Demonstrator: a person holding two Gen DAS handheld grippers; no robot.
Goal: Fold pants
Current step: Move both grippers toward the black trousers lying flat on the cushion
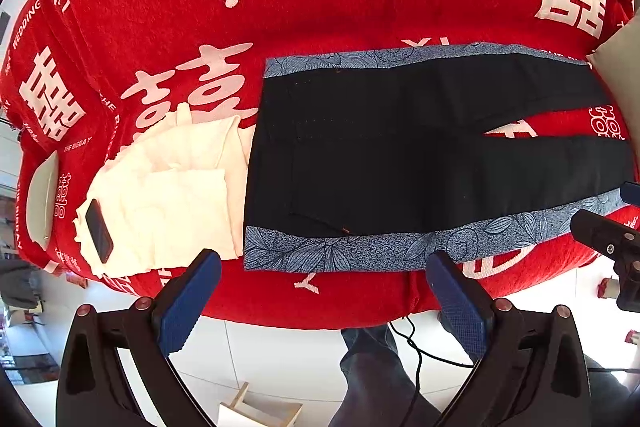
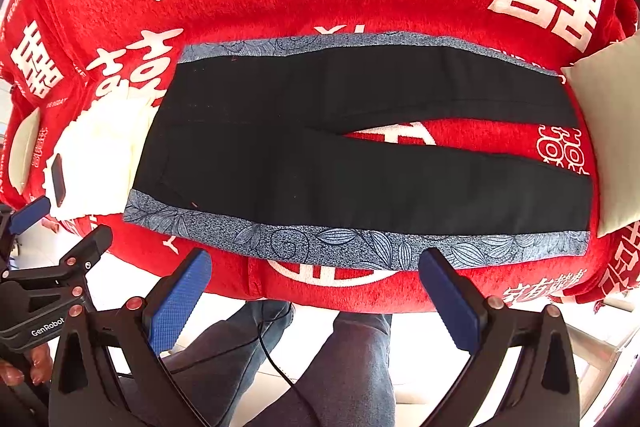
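Black pants [image 1: 400, 155] [image 2: 320, 155] with blue leaf-print side stripes lie flat on the red bed cover [image 1: 320, 7] [image 2: 248, 7], waist to the left, the two legs spread apart to the right. My left gripper [image 1: 324, 263] hovers open just off the near edge of the waist end, nothing between its blue pads. My right gripper [image 2: 316, 259] is open too, above the near printed stripe at mid-leg, holding nothing. In the right wrist view the left gripper [image 2: 36, 227] shows at the far left, held by a hand.
A folded white garment [image 1: 168, 195] [image 2: 100, 163] lies left of the waist with a dark phone [image 1: 99, 230] [image 2: 58, 179] on it. A cream pillow [image 2: 612, 131] sits at the leg ends. A person's jeans-clad legs [image 2: 348, 367] and a black cable [image 1: 416, 351] are below the bed edge.
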